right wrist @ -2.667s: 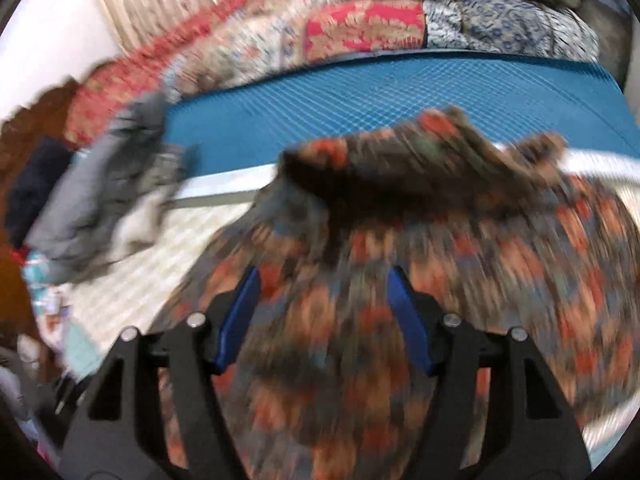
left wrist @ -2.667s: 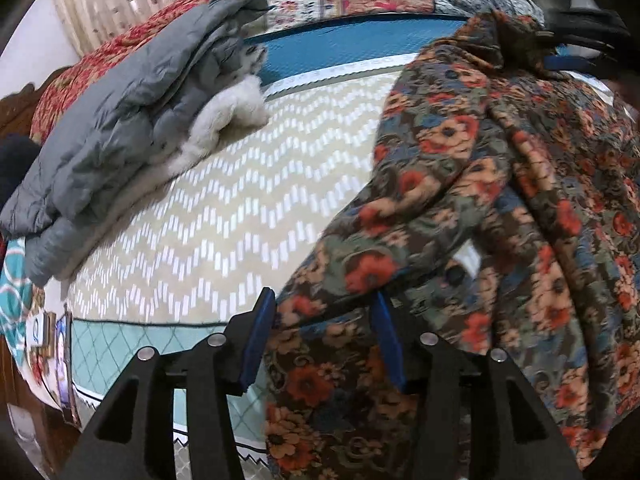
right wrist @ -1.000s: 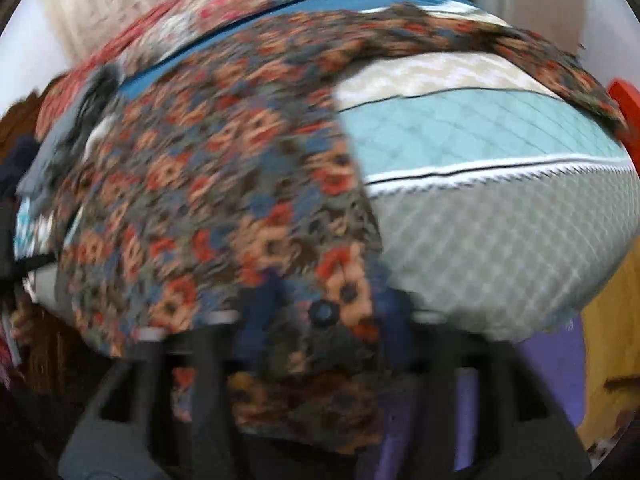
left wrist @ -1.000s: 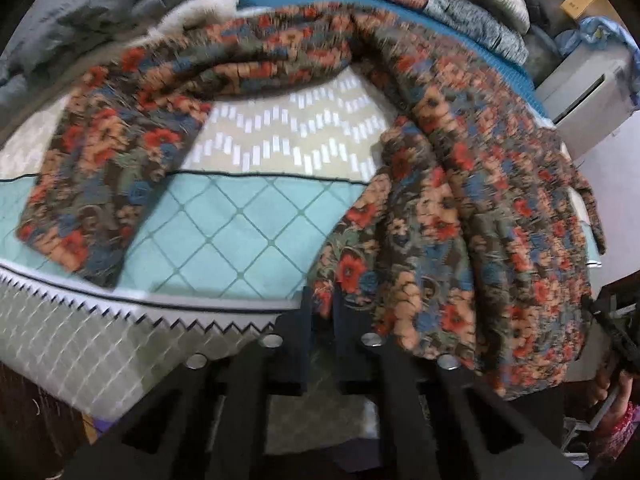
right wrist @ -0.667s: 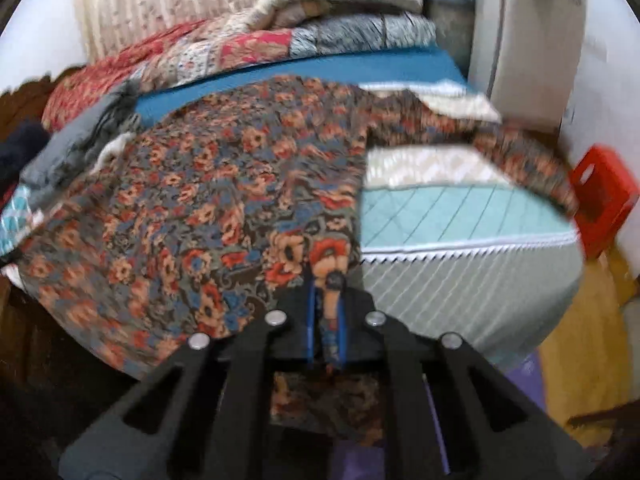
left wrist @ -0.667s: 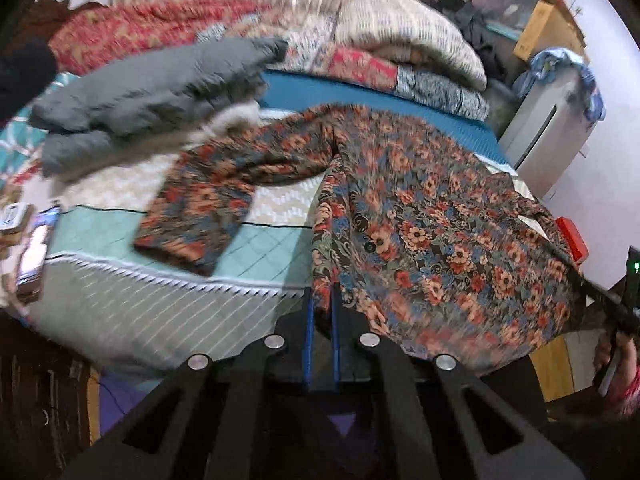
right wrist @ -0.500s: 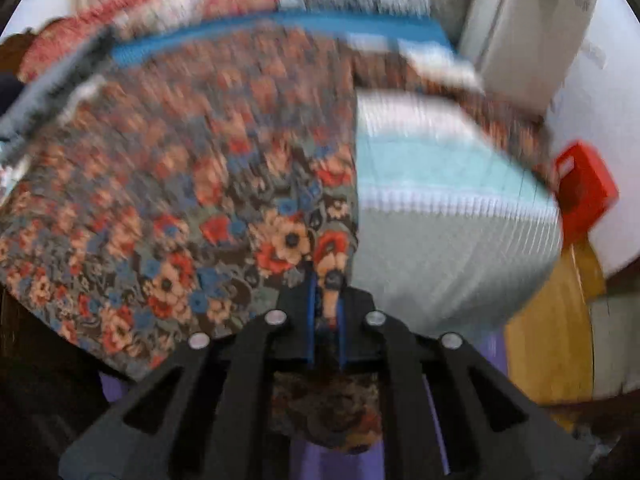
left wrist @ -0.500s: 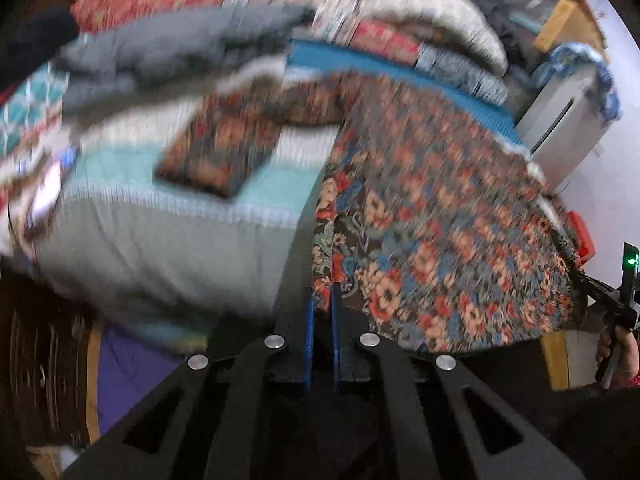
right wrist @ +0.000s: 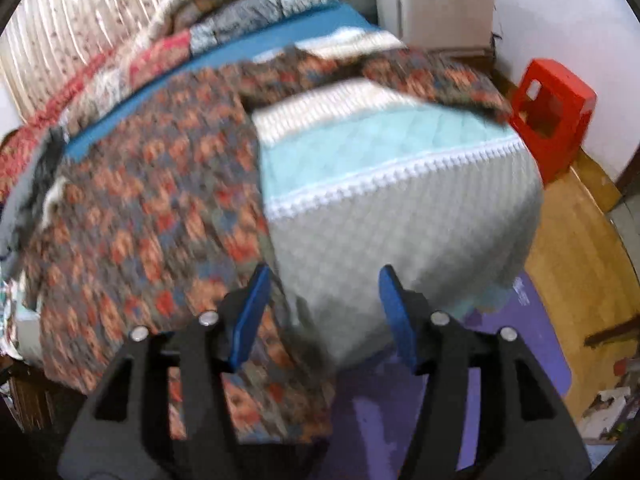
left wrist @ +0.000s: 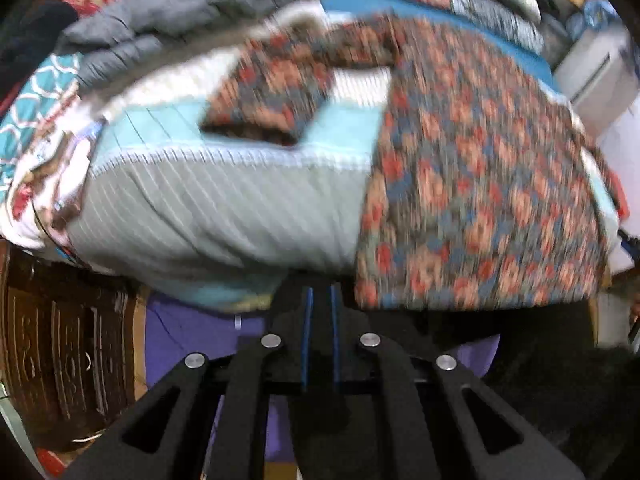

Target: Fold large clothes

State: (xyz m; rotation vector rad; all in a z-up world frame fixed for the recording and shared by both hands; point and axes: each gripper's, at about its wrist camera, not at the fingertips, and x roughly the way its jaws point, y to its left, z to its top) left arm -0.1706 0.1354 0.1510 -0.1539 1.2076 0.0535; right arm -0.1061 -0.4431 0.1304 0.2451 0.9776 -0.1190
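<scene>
A floral garment [left wrist: 480, 168] lies spread across the bed [left wrist: 224, 200], its hem hanging over the near edge and one sleeve [left wrist: 272, 92] folded onto the light blue quilt. The left gripper [left wrist: 319, 300] sits just below the hem, jaws nearly together with nothing visibly between them. The right gripper [right wrist: 324, 280] has its jaws spread wide and empty, beside the garment's draped edge [right wrist: 152, 216]. A red stool [right wrist: 554, 116] stands by the bed corner.

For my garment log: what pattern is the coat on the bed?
Floral coat: orange-red and blue on dark brown, clearest in the right wrist view.
</scene>
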